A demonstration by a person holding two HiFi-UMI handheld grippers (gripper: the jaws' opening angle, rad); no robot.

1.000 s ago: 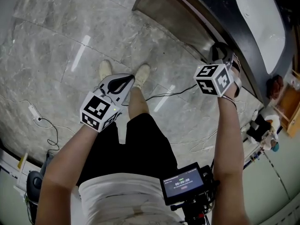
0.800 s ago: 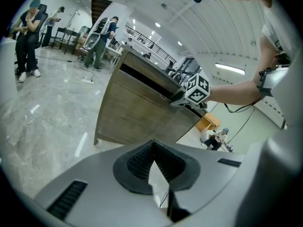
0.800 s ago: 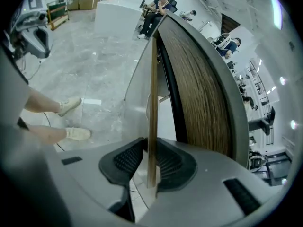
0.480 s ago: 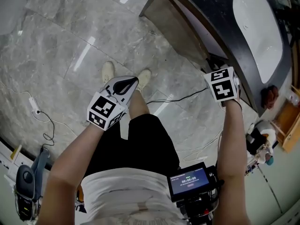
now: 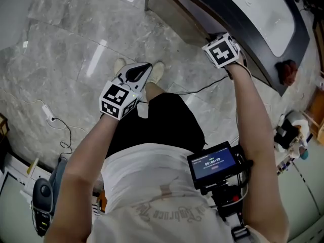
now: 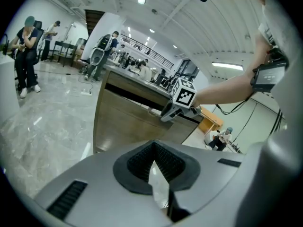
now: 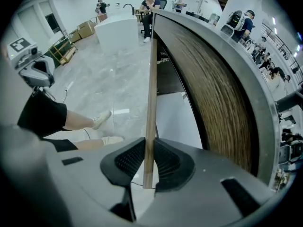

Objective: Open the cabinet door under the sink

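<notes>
Door [image 7: 150, 103] under sink [image 5: 268, 14], seen edge-on: stands part-open, clear of cabinet front. R gripper [image 7: 147, 161]: jaws closing on door's free edge, pads approx. touching both faces. L gripper [image 6: 154, 167]: pinched together, empty, held off near thigh. Left to do, prob.: swing door wider.
</notes>
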